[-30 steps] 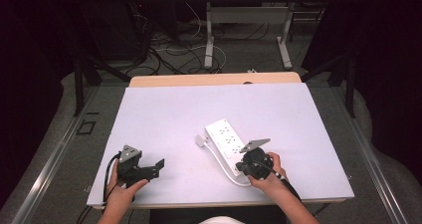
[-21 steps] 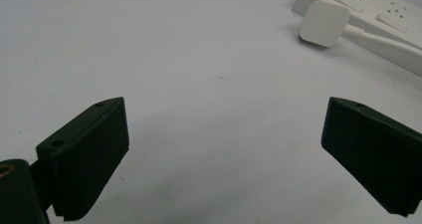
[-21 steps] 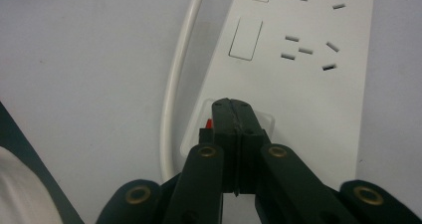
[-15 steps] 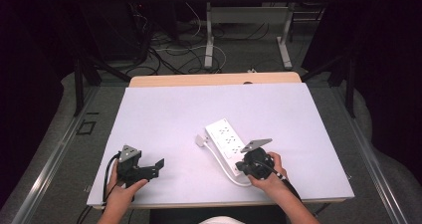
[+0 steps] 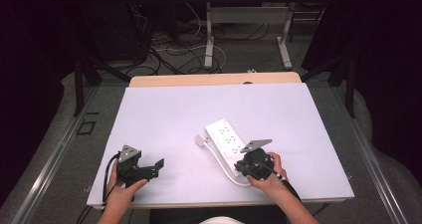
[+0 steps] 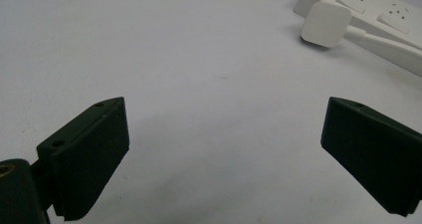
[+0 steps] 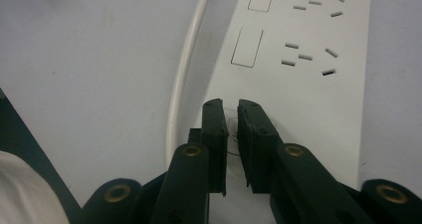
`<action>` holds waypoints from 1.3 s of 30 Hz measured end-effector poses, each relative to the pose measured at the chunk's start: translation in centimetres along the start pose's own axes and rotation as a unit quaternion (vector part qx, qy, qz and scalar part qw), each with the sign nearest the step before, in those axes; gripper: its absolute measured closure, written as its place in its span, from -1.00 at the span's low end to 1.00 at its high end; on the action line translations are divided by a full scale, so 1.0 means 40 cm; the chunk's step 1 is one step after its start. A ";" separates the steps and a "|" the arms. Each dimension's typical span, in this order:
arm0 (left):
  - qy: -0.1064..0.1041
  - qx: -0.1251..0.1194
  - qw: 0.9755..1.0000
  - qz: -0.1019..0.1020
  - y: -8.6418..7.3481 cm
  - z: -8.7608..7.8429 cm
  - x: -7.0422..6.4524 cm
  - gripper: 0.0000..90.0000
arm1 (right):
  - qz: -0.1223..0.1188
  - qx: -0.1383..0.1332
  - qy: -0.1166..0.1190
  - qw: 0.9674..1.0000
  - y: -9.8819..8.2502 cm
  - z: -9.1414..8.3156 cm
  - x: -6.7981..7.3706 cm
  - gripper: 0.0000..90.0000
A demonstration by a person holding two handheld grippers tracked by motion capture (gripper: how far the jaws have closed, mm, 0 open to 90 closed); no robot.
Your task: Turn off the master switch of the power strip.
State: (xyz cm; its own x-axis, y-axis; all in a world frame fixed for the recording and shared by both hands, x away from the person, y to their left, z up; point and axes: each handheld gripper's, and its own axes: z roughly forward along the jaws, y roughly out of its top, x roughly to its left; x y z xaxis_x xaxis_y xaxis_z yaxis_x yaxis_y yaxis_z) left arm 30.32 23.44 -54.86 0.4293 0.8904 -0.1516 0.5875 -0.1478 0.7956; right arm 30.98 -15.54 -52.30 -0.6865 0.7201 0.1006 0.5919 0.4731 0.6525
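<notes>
With its jaws just eased barely apart over the power strip (image 7: 298,84), the right gripper (image 7: 232,115) grasps nothing and should press the near-end switch squarely, while the left gripper (image 6: 224,149) waits wide open.

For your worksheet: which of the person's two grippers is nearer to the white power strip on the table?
Right. The right gripper sits at the near end of the power strip, its jaws almost together just over the strip's top. The left gripper rests on the table, jaws wide apart, well off to the strip's left.

A pale lilac tabletop (image 5: 169,114) carries the work; beyond its wooden far edge (image 5: 214,79), tangled cables (image 5: 169,50) (dark and white) cross grey floor (image 5: 59,149)
</notes>
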 end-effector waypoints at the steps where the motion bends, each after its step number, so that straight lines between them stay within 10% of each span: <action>1: 0.000 0.000 1.000 0.000 0.000 0.000 0.000 -0.89 | -0.009 -0.001 0.001 1.000 0.001 -0.001 -0.002 0.76; 39: 0.003 -0.004 1.000 -0.009 -0.001 0.001 0.004 -0.88 | 0.022 -0.062 -0.019 0.998 0.009 -0.044 -0.027 -0.37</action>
State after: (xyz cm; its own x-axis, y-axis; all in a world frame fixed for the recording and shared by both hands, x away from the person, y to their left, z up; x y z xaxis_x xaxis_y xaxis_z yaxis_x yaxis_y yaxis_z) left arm 30.38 23.56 -54.95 0.4156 0.8949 -0.1624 0.5893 -0.1289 0.7976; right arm 31.17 -17.05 -50.86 -0.6434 0.7584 0.1043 0.5621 0.3755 0.7369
